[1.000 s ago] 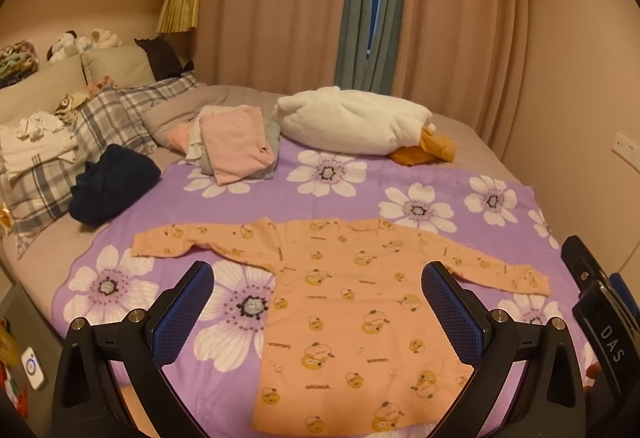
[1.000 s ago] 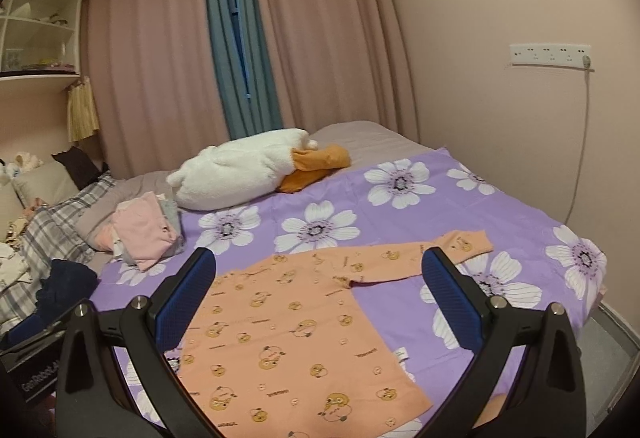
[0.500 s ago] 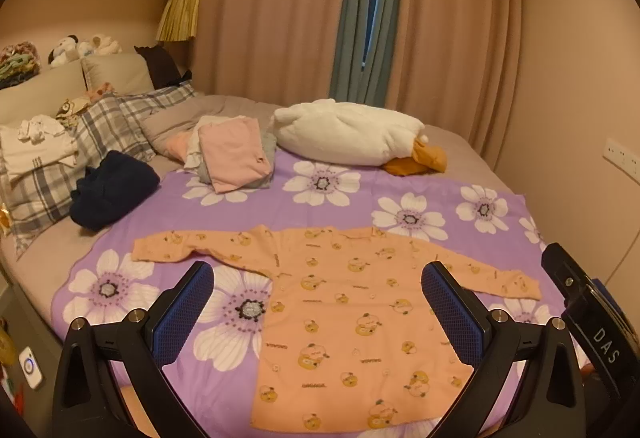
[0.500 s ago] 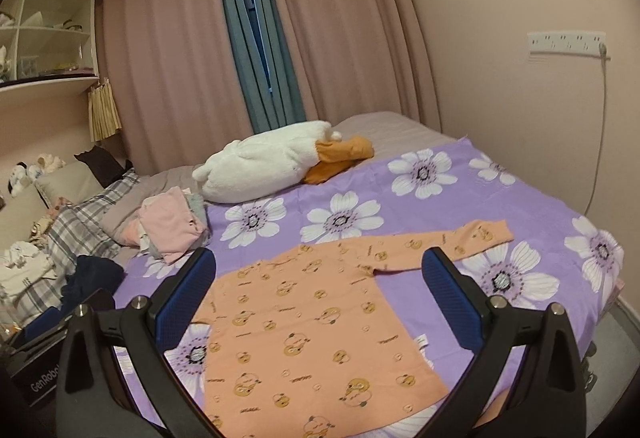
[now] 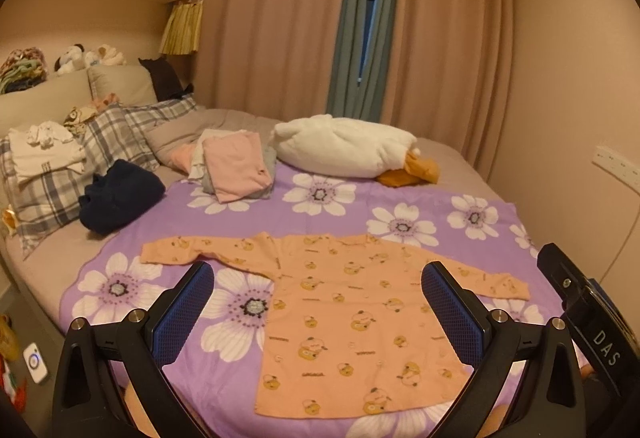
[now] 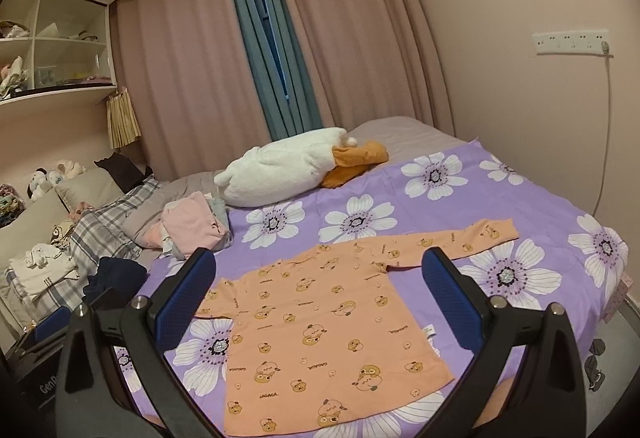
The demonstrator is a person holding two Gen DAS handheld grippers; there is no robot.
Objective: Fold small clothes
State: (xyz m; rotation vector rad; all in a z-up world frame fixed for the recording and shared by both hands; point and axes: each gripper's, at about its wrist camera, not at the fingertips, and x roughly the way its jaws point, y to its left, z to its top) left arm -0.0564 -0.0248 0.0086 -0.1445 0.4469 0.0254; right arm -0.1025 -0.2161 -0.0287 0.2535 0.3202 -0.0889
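Orange shirt (image 5: 352,322) lies flat, both sleeves spread, on the purple flowered blanket (image 5: 420,205) at the near edge of the bed, and nothing about it has changed over the last second: no fold is started. What has changed is the cameras' stance. Both grippers have drawn back and lifted a little, so the shirt sits lower and smaller in each view and more curtain and ceiling show. I take that as lining up before the first fold, not progress on it.

The left gripper (image 5: 318,312) hangs over the shirt with its jaws spread wide and empty; the right gripper (image 6: 320,302) is likewise agape, holding nothing.

Only the left wrist view shows the shirt's left sleeve reaching out over a flower. The right wrist view alone shows the small white tag (image 6: 428,330) at the side seam, and the right sleeve's full length. Folded pink clothes (image 5: 236,167) lie well apart, further up the bed.
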